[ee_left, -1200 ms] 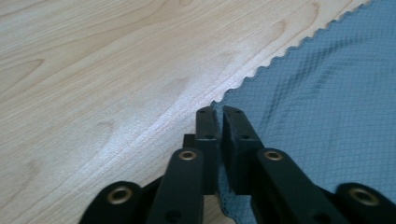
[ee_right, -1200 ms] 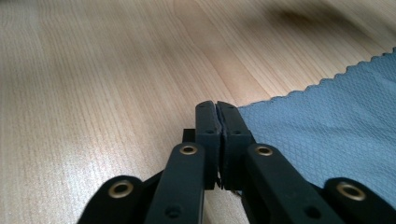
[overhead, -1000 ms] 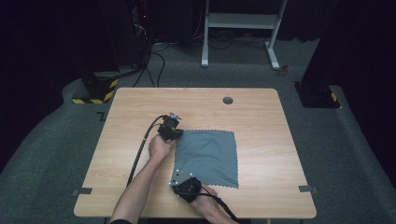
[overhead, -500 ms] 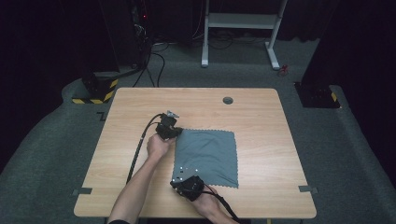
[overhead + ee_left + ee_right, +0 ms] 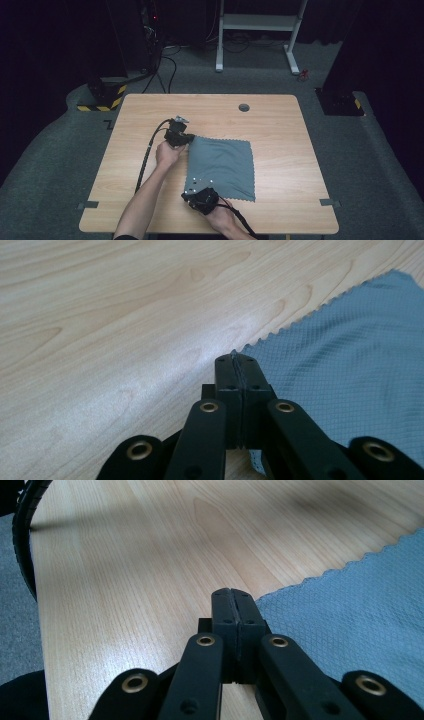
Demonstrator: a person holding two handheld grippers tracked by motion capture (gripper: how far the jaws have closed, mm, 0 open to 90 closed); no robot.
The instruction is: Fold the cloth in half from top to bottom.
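The left hand-held gripper (image 5: pixel 181 138) has its jaws pressed together on the far left corner of the cloth (image 5: pixel 222 167); in the left gripper view (image 5: pixel 235 362) a thin line of grey fabric runs up between the two black pads, so the corner is pinched. The right hand-held gripper (image 5: pixel 192 192) sits at the cloth's near left corner. In the right gripper view (image 5: pixel 234 597) its jaws are also pressed together, with the zigzag hem meeting them from the side, but whether fabric lies between the pads I cannot tell.

The cloth is grey-blue with a fine waffle texture and pinked edges (image 5: pixel 350 365). It lies spread flat, roughly square, on the near middle of the counter (image 5: pixel 280 125), its left edge running between the two hand-held grippers.

A black cable (image 5: pixel 147 155) trails from the left hand-held gripper back along the person's forearm (image 5: pixel 145 200) toward the near edge. A small round hole (image 5: pixel 244 107) sits near the far edge of the counter, well apart from the cloth. Grey carpet (image 5: pixel 60 150) surrounds the counter.
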